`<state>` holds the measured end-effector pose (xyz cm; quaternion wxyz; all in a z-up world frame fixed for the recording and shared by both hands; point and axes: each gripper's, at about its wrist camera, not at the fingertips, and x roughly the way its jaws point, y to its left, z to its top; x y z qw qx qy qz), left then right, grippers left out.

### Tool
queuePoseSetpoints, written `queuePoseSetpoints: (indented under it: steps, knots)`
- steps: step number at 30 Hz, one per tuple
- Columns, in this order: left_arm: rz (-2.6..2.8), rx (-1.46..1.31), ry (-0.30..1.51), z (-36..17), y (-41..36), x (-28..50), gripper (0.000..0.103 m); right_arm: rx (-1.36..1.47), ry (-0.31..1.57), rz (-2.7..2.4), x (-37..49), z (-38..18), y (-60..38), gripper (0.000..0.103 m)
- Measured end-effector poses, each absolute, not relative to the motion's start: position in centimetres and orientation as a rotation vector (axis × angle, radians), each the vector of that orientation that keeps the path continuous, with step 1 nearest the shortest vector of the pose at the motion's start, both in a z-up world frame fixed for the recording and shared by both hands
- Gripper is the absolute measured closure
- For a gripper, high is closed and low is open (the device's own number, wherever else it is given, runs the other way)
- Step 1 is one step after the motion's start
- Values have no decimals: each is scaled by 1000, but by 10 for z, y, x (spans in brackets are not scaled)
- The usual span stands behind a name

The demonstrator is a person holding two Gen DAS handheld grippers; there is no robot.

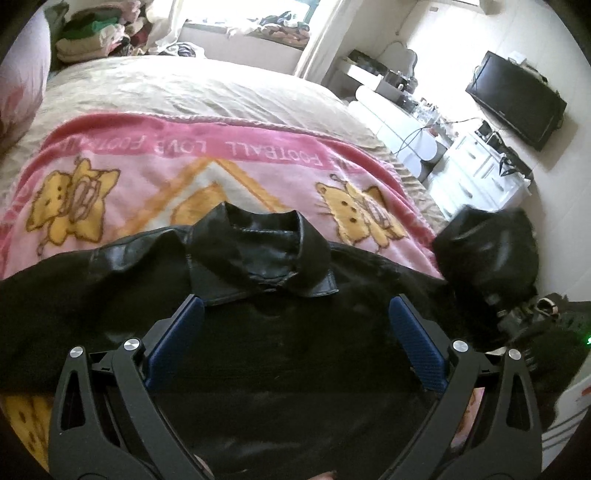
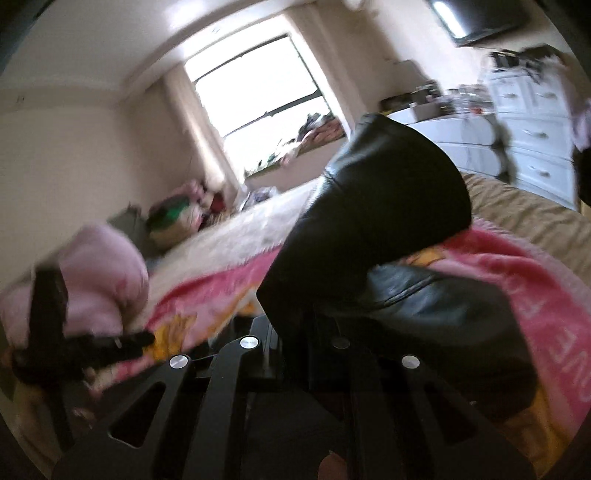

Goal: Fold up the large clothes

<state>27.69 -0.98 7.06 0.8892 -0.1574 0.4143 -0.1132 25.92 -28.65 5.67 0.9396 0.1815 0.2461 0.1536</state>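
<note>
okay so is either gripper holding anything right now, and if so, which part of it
The right gripper is shut on the black jacket, holding it by a leather sleeve lifted off the pink blanket. The left gripper is open above the jacket, holding nothing.

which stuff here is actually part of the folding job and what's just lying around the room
Part of the job:
- black jacket, spread on the pink blanket
- its sleeve, held up by the right gripper
- left gripper, jaws open above the jacket

Just lying about:
- clothes pile
- television
- white dresser

Left hand-held gripper [image 1: 295, 310] gapes wide; right hand-held gripper [image 2: 306, 314] is clamped closed.
</note>
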Motion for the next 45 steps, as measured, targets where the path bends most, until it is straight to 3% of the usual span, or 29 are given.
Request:
queuePoseSetpoints:
  steps: [9, 18, 22, 23, 25, 28, 36, 39, 42, 44, 45]
  knots:
    - [-295, -550, 865, 53, 37, 274, 9, 202, 638, 413, 265, 25, -204, 94]
    - [-350, -687, 902, 32, 61, 267, 9, 112, 757, 506, 256, -4, -145, 87]
    - [-347, -712, 890, 28, 74, 260, 9, 39, 828, 567, 247, -16, -116, 73]
    - [-337, -712, 896, 27, 78, 257, 9, 29, 846, 588, 246, -18, -110, 51]
    - [-319, -703, 909, 25, 82, 255, 9, 32, 882, 666, 238, -19, -100, 26]
    - [-285, -678, 942, 18, 89, 247, 9, -14, 910, 737, 221, -11, -90, 8]
    - [-223, -624, 1074, -25, 84, 244, 10, 85, 822, 647, 214, 25, -164, 8]
    - [-255, -674, 1115, -43, 75, 250, 18, 139, 795, 542, 218, 29, -204, 8]
    - [-251, -691, 1127, -52, 65, 257, 37, 219, 773, 454, 224, 32, -239, 8]
    - [-211, -658, 1130, -53, 58, 258, 76, 287, 772, 390, 228, 33, -262, 10]
    - [-181, -627, 1136, -52, 56, 258, 86, 306, 774, 363, 230, 32, -269, 10]
